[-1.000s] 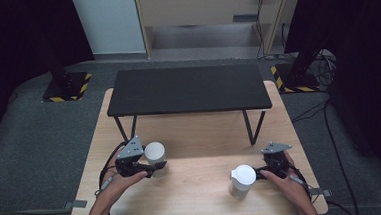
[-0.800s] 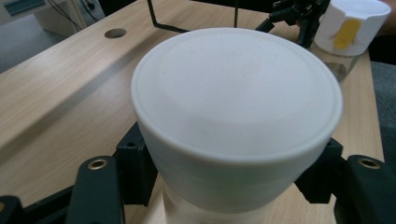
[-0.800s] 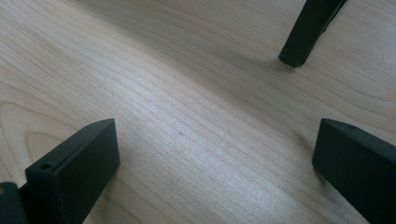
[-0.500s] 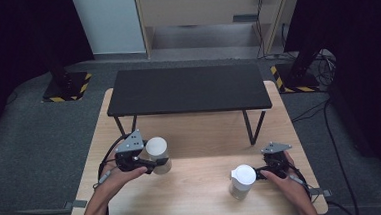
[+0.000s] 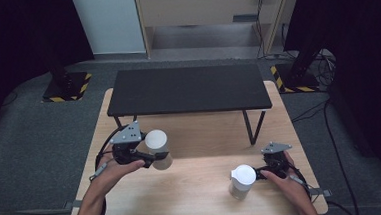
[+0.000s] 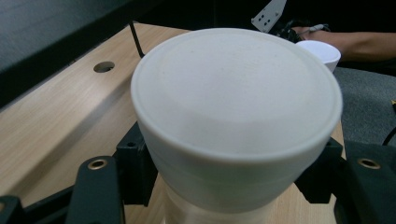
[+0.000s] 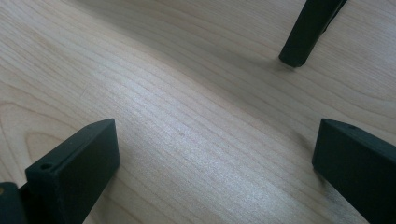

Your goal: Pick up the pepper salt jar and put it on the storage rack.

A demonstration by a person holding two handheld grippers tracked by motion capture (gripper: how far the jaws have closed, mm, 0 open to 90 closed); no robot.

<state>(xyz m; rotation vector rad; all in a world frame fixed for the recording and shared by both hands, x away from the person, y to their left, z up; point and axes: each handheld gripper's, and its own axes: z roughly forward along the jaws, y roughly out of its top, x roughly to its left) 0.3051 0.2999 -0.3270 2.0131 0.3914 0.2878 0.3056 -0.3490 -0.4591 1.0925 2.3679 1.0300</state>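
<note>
White plastic is what your left hand-held gripper (image 5: 152, 156) is clamped on: a white cup (image 5: 156, 141), held by its side wall, at about 9 o'clock on the bench (image 5: 184, 200). In the left gripper view its flat round end faces the camera with a black jaw on each flank. It looks to be held off the wood and tipped, so I judge you are in the carry, grasp made and placing not yet done.

Your right hand-held gripper (image 5: 262, 173) sits at about 4 o'clock with its jaws wide and nothing between them. The second cup (image 5: 243, 180) stands on the bench just beside it, toward 9 o'clock from that hand.

Next, I think, you must choose the landing spot, either the second cup or the black shelf (image 5: 187, 90) at 12 o'clock, then level the held cup before you let go. If the cups are to meet, steady the standing one first.

Hard to tell: whether the end facing the camera is a base or a lid, and how far the held cup sits above the wood. From above I cannot tell whether the right jaws touch the second cup. The right gripper view takes in bare wood and one shelf leg (image 7: 308, 32).
</note>
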